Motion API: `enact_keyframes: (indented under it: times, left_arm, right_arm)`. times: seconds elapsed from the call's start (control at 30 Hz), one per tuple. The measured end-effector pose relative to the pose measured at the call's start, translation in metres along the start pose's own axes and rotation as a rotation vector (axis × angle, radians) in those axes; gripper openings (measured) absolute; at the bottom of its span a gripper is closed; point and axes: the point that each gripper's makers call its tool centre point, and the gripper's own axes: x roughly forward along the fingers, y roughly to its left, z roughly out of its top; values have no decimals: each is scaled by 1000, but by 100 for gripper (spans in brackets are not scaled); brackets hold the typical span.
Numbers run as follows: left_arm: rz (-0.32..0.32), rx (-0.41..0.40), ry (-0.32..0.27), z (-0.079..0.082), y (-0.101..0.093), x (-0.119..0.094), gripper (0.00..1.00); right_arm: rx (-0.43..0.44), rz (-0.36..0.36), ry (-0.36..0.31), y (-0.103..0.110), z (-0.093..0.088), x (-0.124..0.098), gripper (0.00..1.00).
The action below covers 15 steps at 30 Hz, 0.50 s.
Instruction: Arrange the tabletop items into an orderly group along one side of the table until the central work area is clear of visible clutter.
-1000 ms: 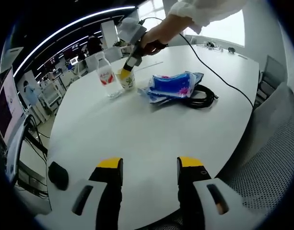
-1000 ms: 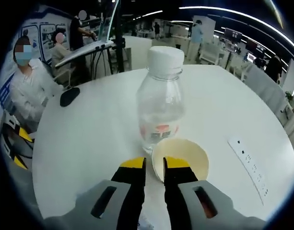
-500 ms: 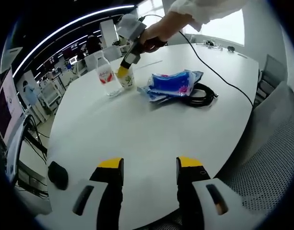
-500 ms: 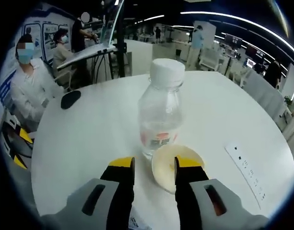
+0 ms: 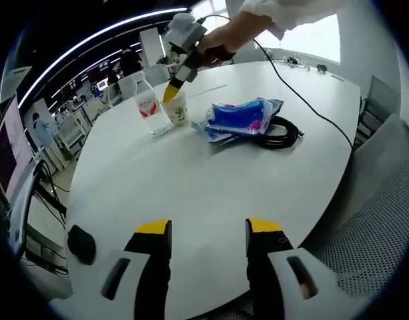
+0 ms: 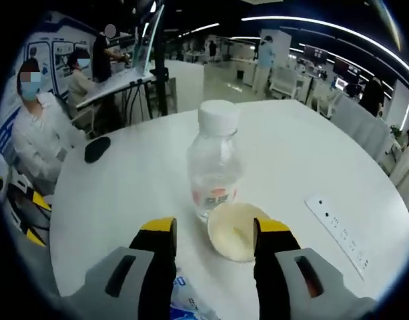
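The cup stands on the table, touching the bottle, at the far side. The right gripper hangs just above it, jaws wide and empty. A low swing could tip the cup or bottle. The left gripper waits open, far from the blue packs and cable.

The clear bottle with white cap and red label stands upright just ahead of the right jaws, touching or nearly touching the cream cup, which sits upright between their tips. In the left gripper view a blue packet lies on a coiled black cable, far ahead
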Motion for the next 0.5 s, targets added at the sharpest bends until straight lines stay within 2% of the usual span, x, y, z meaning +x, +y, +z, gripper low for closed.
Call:
enact_keyframes:
  times: [0.33,0.5]
  left_arm:
    - [-6,6,3,1,-1,1,44]
    - [-14,10,9,0,-3,2,44]
  right_arm:
    - [61,-32,-33,-3,0,-24,52]
    - [134,-62,-62,-10,-3,-40,52]
